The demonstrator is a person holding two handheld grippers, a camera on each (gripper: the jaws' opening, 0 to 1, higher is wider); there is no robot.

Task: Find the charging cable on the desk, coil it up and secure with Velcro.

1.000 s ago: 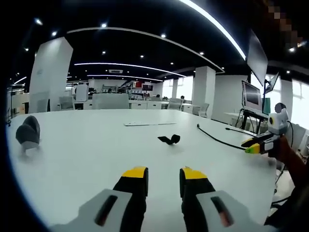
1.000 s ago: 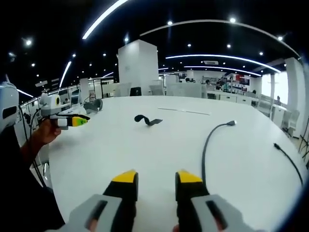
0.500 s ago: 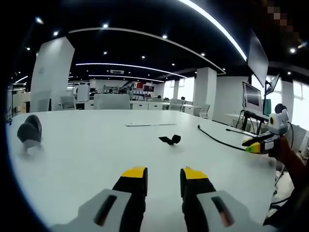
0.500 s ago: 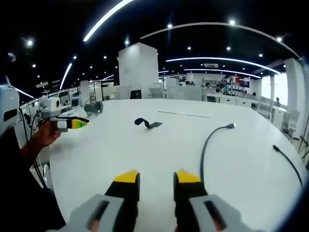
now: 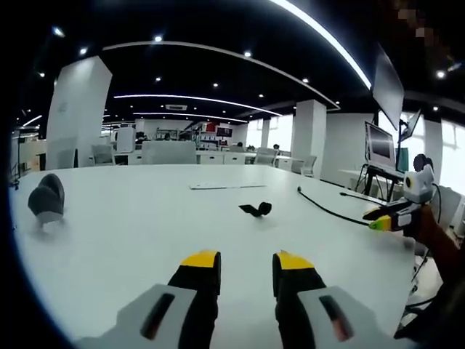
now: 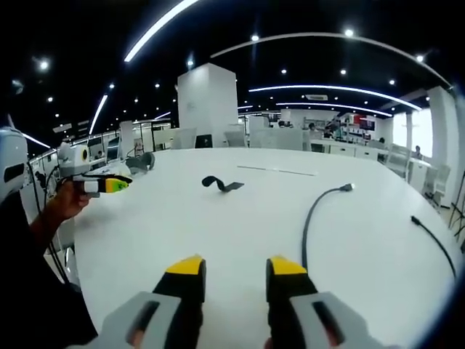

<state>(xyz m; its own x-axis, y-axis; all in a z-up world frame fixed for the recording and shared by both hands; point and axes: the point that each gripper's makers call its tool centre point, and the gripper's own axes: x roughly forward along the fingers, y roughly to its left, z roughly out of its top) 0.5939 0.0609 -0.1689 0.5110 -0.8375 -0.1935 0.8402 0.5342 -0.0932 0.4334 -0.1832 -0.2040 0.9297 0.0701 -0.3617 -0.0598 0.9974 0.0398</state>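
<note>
Black and thin, the charging cable (image 6: pixel 311 218) lies stretched out on the big white desk (image 6: pixel 240 218), its plug end far out and its near end just right of the right gripper (image 6: pixel 232 266); nothing has moved it in the last second, so the coiling has not begun; the small black Velcro strap (image 6: pixel 220 183) lies curled further out, well apart from the cable; both grippers have only drifted a tiny bit; the right one hangs a little open and empty; the left gripper (image 5: pixel 246 260) is also a little open, holding nothing; a grey lump (image 5: pixel 47 199) sits far off.
</note>
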